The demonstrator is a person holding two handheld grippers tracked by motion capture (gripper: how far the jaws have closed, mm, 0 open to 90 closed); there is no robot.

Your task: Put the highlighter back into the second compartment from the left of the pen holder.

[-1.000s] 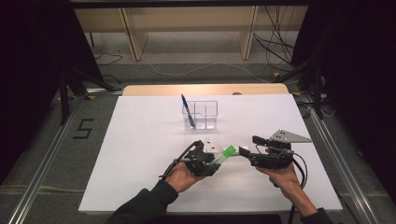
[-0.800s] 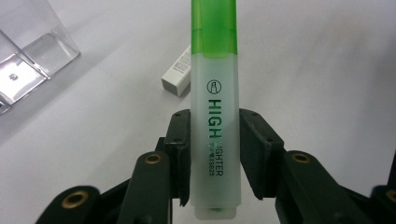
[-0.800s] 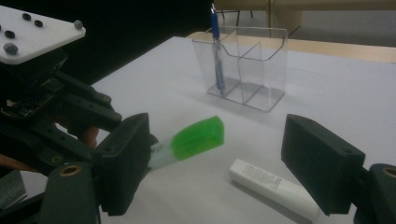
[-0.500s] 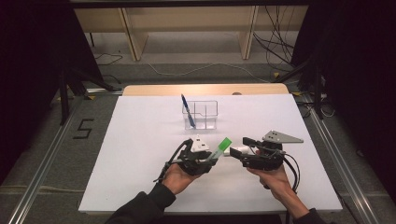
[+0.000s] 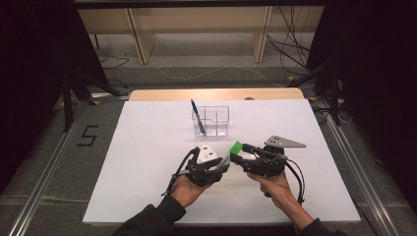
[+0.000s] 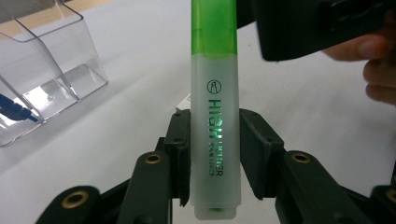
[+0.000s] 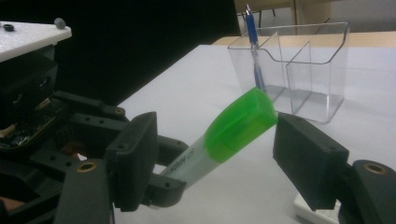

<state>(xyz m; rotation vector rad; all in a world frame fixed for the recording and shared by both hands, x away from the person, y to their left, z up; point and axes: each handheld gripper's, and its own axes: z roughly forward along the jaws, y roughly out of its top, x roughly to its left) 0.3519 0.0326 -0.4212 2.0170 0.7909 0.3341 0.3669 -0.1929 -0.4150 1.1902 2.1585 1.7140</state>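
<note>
My left tongs clamped on green highlighter, my right tongs spread wide around its cap, clear organizer beyond on white surface.

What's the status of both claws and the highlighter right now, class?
Left claw shut on highlighter barrel. Right claw open, jaws either side of green cap. Nothing in the way; clear organizer with blue pen sits beyond.

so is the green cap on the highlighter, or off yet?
On. The green cap sits on the frosted highlighter, between the right claw's open jaws.

wooden shelving and cables behind table
</note>
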